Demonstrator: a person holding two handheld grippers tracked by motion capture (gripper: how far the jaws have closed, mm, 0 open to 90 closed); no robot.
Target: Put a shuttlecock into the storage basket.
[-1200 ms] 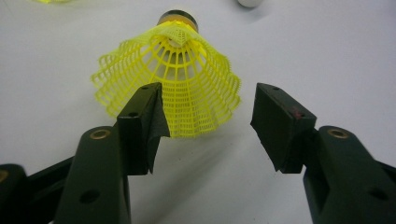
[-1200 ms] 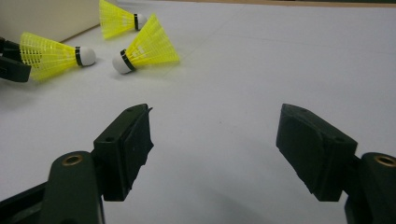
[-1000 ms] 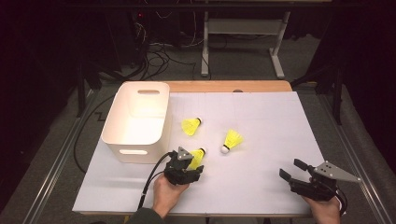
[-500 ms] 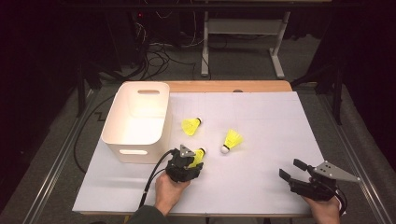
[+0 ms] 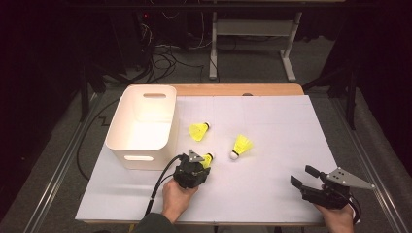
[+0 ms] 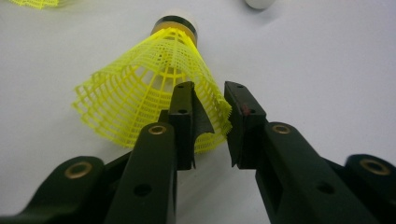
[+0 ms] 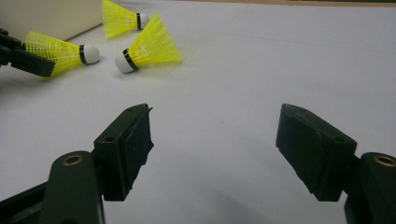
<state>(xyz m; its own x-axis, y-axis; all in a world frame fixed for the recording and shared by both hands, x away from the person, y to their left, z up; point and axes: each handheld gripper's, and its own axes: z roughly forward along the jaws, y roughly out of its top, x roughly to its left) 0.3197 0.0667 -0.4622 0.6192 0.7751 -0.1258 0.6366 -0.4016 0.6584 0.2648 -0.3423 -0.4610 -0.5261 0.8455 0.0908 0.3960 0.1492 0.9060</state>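
Observation:
Three yellow mesh shuttlecocks lie on the white table sheet (image 5: pixel 272 145). The nearest shuttlecock (image 5: pixel 209 158) (image 6: pixel 140 79) lies on its side, cork pointing away from me. My left gripper (image 5: pixel 206 163) (image 6: pixel 210 109) has just been closing its jaws, and the rim of that shuttlecock's skirt is now pinched between the pads. The same shuttlecock (image 7: pixel 60 51) shows at the far left of the right gripper view. A second shuttlecock (image 5: pixel 199 130) and a third (image 5: pixel 241 145) lie loose behind it. My right gripper (image 5: pixel 303 175) (image 7: pixel 215 135) rests open at the front right, nothing between its fingers.
A white plastic bin (image 5: pixel 138 158) with handle slots stands at the left of the sheet, just left of my left gripper. The table's wooden back edge (image 5: pixel 233 90) shows behind the sheet. Table legs and cables lie on the dark floor beyond.
The left gripper's jaws have drawn together around the skirt of the nearest shuttlecock. Both hands have stayed where they were, and the other two shuttlecocks have not moved.

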